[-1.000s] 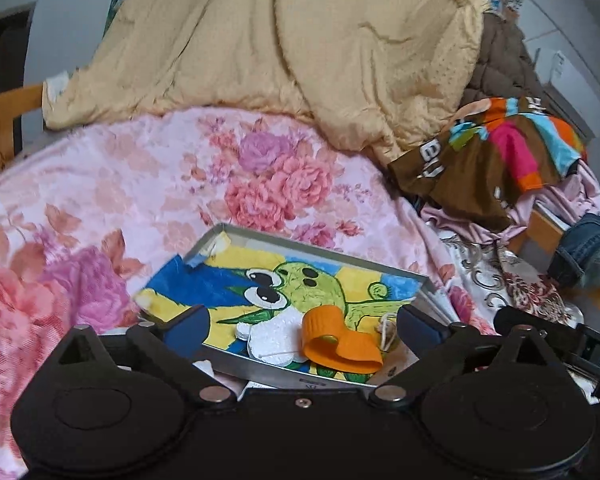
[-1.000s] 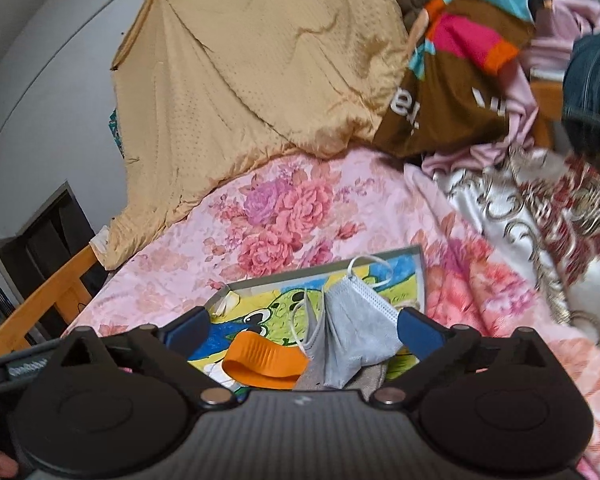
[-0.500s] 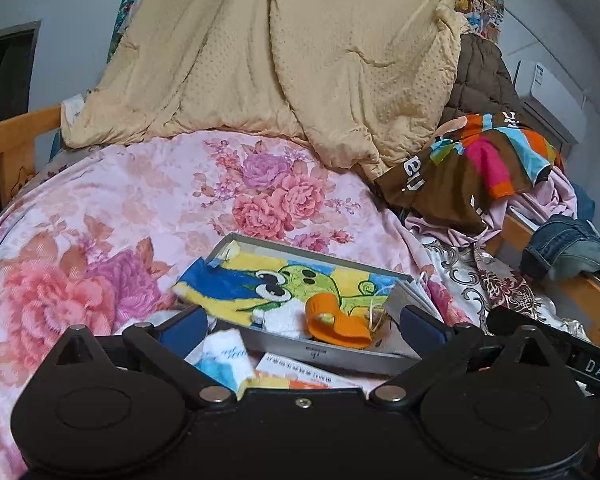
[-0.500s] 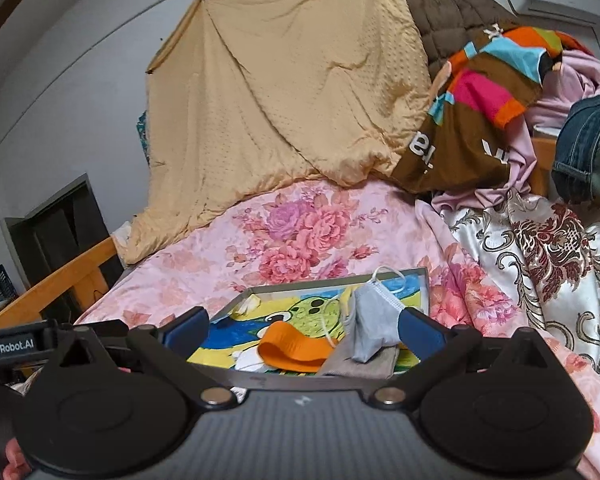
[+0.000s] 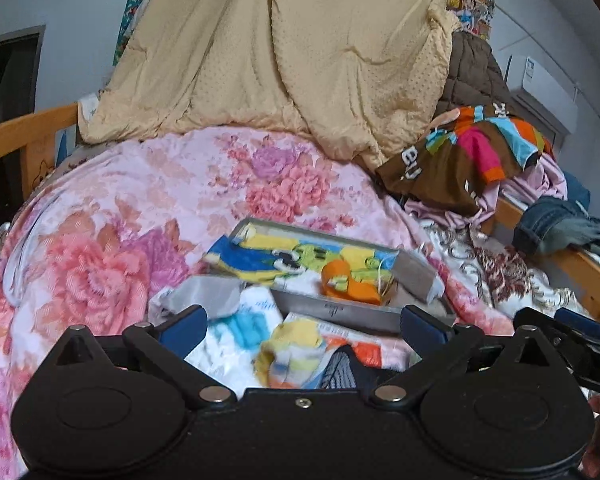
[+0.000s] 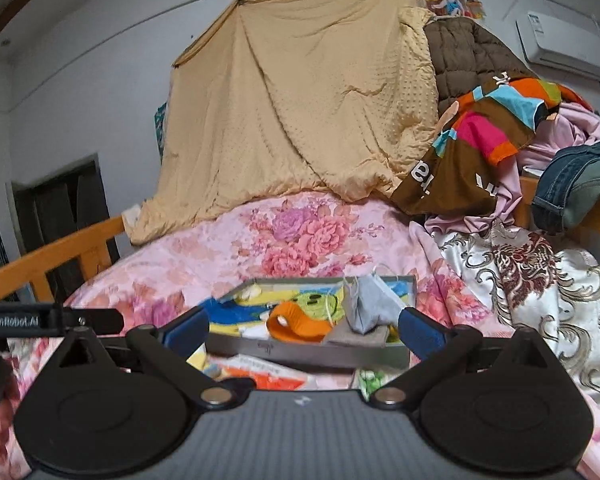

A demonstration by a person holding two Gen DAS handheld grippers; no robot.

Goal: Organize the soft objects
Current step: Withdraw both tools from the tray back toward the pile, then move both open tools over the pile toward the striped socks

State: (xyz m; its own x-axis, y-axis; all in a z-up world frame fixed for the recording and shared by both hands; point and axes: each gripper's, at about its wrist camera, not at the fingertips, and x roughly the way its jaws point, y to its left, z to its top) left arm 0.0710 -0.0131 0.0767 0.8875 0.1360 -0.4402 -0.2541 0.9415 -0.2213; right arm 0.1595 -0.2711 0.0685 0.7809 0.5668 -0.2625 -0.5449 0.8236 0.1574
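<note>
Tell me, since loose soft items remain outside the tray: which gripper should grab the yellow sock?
Probably left. The left gripper is open with the sock between its fingers; the right gripper faces the tray.

Pale grey walls (image 6: pixel 100 80), wooden bed rail (image 6: pixel 52 256), wall air conditioner (image 6: pixel 560 40), dark doorway (image 6: pixel 60 200)

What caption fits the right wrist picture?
Open right tongs hover before a gray tray holding an orange band and gray mask.

Count: one metal tray (image 6: pixel 308 354), one orange strap (image 6: pixel 296 324), one grey face mask (image 6: pixel 370 306), two grippers, left (image 5: pixel 302 326) and right (image 6: pixel 304 330).
</note>
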